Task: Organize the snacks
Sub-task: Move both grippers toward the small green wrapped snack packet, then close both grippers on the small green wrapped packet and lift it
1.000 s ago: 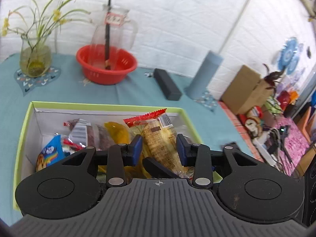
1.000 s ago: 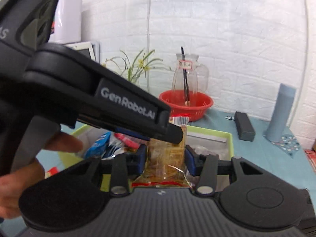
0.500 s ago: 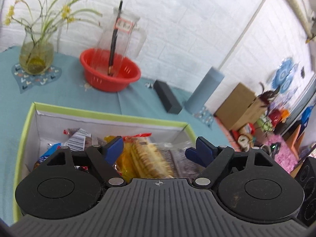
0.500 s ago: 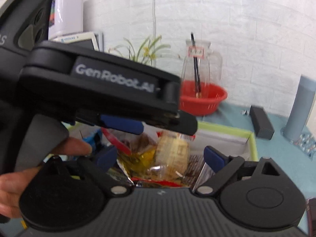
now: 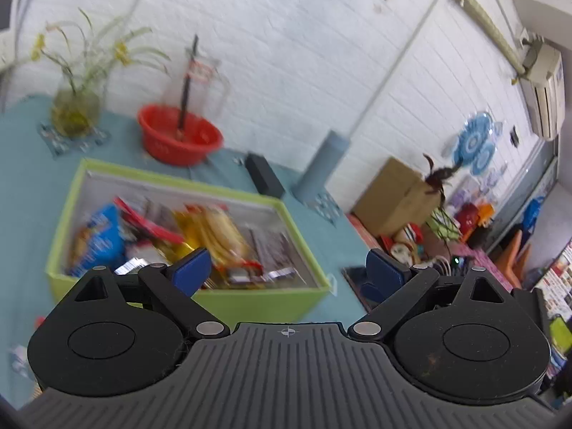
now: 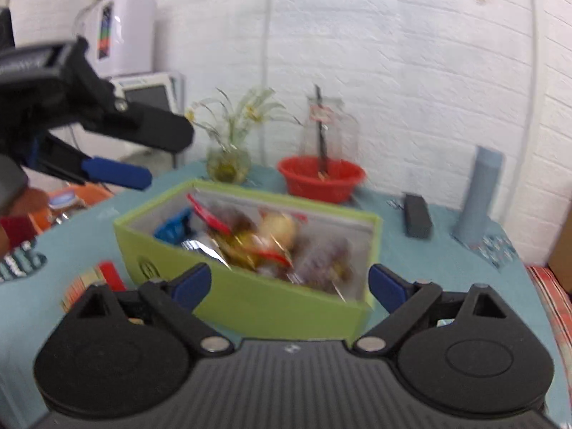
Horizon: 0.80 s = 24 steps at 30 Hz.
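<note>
A green box (image 5: 250,302) (image 6: 250,304) on the teal table holds several snack packets, among them a clear biscuit pack (image 5: 221,236) (image 6: 275,228) and a blue packet (image 5: 103,236) (image 6: 173,227). My left gripper (image 5: 287,273) is open and empty, above the box's near right corner. It also shows in the right wrist view (image 6: 118,175), up at the left. My right gripper (image 6: 289,286) is open and empty, in front of the box's near wall. A red and tan snack (image 6: 96,282) lies on the table left of the box.
A red bowl (image 5: 178,139) (image 6: 321,178) with a glass jug in it, a flower vase (image 5: 75,111) (image 6: 228,159), a black case (image 5: 264,178) (image 6: 416,214) and a grey cylinder (image 5: 323,164) (image 6: 477,193) stand behind the box. A cardboard box (image 5: 393,196) sits off the table's right edge.
Both grippers let go of the biscuit pack, opened wide and pulled back and up from the box. The pack now lies in the box.
</note>
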Tool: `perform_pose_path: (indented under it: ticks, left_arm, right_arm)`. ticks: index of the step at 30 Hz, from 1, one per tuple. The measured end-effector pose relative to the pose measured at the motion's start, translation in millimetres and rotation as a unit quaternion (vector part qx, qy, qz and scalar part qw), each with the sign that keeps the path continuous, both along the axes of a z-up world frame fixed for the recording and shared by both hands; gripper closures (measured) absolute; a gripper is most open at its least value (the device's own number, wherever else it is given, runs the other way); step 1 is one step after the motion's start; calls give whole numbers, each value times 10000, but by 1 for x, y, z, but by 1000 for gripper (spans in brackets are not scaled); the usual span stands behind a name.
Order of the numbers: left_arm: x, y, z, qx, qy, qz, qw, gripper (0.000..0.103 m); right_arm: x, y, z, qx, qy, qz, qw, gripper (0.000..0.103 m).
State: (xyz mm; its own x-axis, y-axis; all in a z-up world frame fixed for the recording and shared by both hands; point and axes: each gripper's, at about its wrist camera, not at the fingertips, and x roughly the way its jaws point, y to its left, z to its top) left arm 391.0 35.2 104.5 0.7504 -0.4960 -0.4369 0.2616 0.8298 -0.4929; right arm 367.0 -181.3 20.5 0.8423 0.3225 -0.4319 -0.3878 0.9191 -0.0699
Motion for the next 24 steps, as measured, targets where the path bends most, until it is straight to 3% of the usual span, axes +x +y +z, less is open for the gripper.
perform_pose_path:
  ticks: [5, 9, 13, 15, 19, 22, 24]
  left_arm:
    - [11, -45, -23, -100, 462, -367, 9982, 23]
    - [23, -77, -35, -74, 675, -890, 9937, 28]
    - [51, -117, -55, 249, 1008, -1444, 9841, 35]
    - [66, -133, -68, 517, 1224, -1536, 9791, 42]
    - [83, -153, -88, 734, 1481, -1781, 9700, 48]
    - [87, -163, -98, 860, 1486, -1936, 9660, 56]
    - [91, -165, -107, 837, 1725, -2066, 9594, 71]
  right_arm:
    - [3, -49, -34, 209, 299, -734, 9966, 10]
    - [14, -78, -59, 832, 714, -846, 9904, 10]
    - [18, -78, -70, 392, 793, -1015, 9909, 10]
    - [21, -77, -75, 477, 885, -963, 9903, 10]
    - [27, -70, -85, 355, 968, -869, 9909, 9]
    - [23, -60, -83, 218, 925, -633, 9935, 17]
    - [19, -50, -83, 62, 894, -444, 9950, 24]
